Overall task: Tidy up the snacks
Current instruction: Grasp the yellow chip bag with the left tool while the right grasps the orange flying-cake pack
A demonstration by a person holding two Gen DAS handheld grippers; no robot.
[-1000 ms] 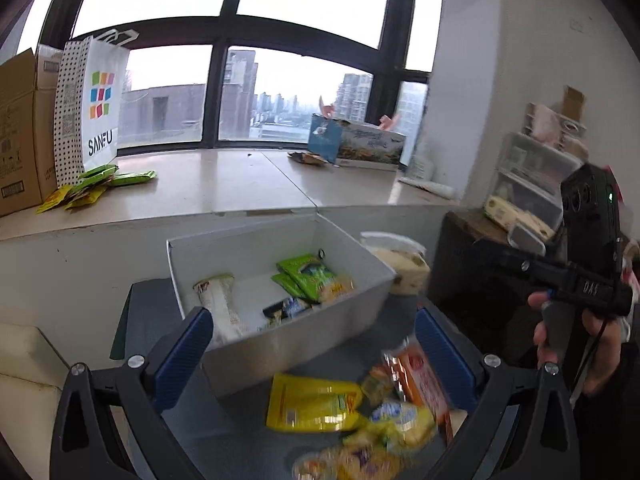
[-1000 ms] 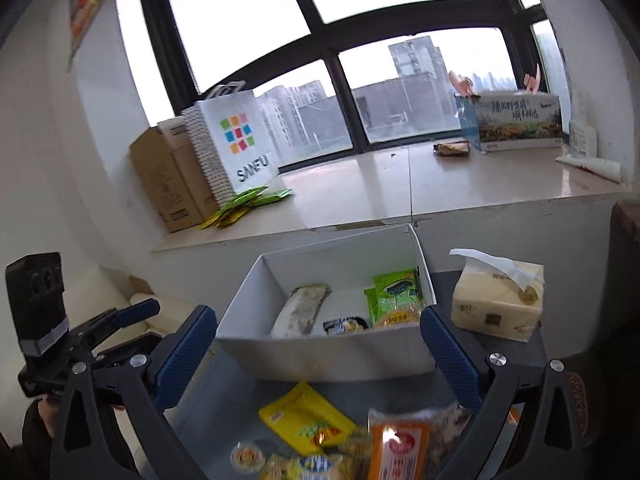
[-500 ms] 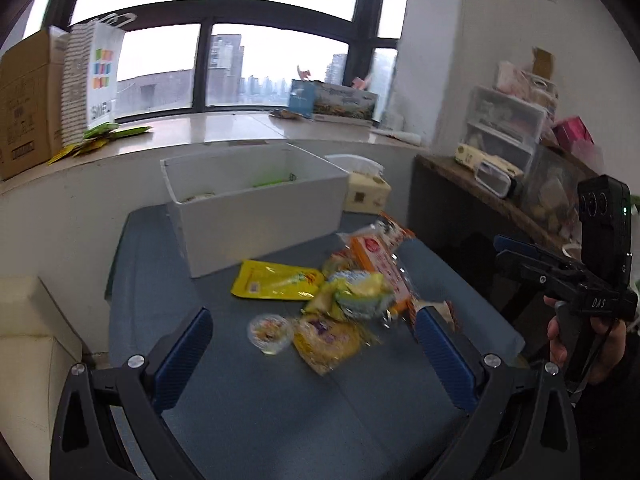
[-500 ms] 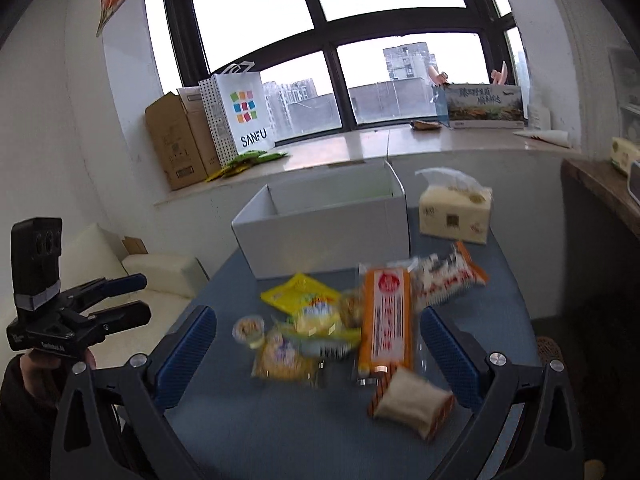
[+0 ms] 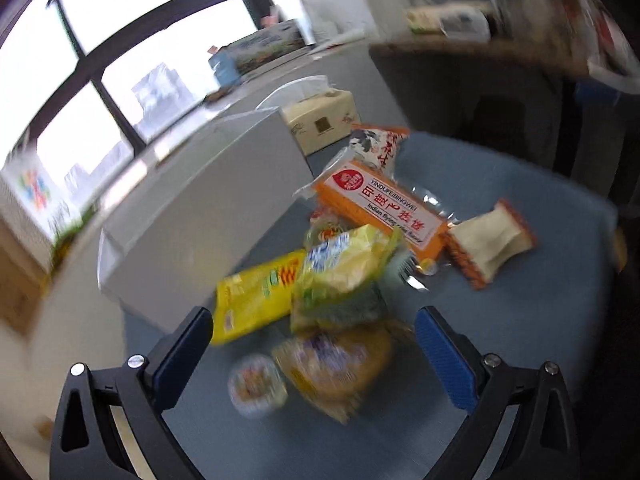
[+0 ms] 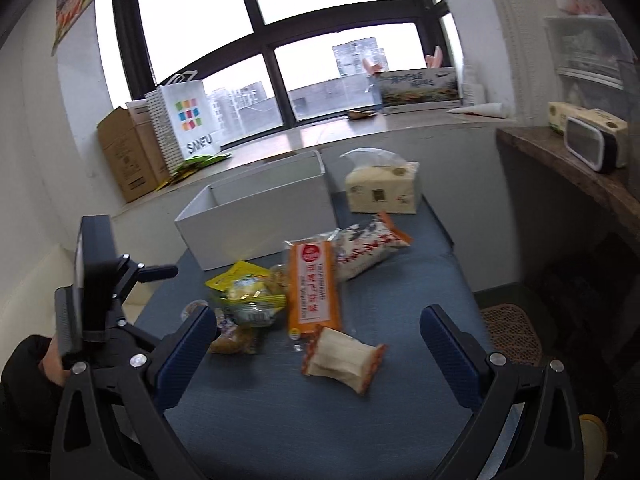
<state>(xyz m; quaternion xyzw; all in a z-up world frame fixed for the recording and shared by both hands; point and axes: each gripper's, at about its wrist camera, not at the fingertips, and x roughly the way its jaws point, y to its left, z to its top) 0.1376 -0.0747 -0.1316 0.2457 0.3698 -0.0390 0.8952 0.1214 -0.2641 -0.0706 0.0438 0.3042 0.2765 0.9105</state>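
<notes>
Left gripper (image 5: 314, 344): fingers spread wide, holding nothing; it hangs above the near end of the snack pile at the bottom of the left wrist view, which is motion-blurred. From the right wrist view it shows at the lower left of the frame (image 6: 120, 280).
Right gripper (image 6: 318, 350): fingers wide apart, nothing between them; it hovers over the blue table (image 6: 320, 420) at the bottom of its own frame.
Snack pile: a loose cluster at mid-frame in both views, lying on the table in front of the white box (image 6: 256, 216).
Orange packet (image 6: 314, 286): long and flat, with a red round logo at its far end; it lies lengthwise in the centre of the pile.
White-and-red bag (image 6: 370, 250): just right of the orange packet's far end, near the tissue pack (image 6: 382, 192).
Sandwich pack (image 6: 344, 360): nearest the right gripper, apart from the pile, just past the orange packet's near end.
Yellow pouch (image 5: 256, 296): flat on the table beside the box, partly under a yellow-green bag (image 5: 344, 268).
Small round cup (image 5: 256, 386): lower centre of the left wrist view, beside a blurred brownish packet (image 5: 336, 364).
White box: open-topped, upper middle of the right wrist view; its contents cannot be seen from here.
Windowsill: a paper bag (image 6: 184, 124) and a cardboard box (image 6: 124, 152) stand at upper left.
</notes>
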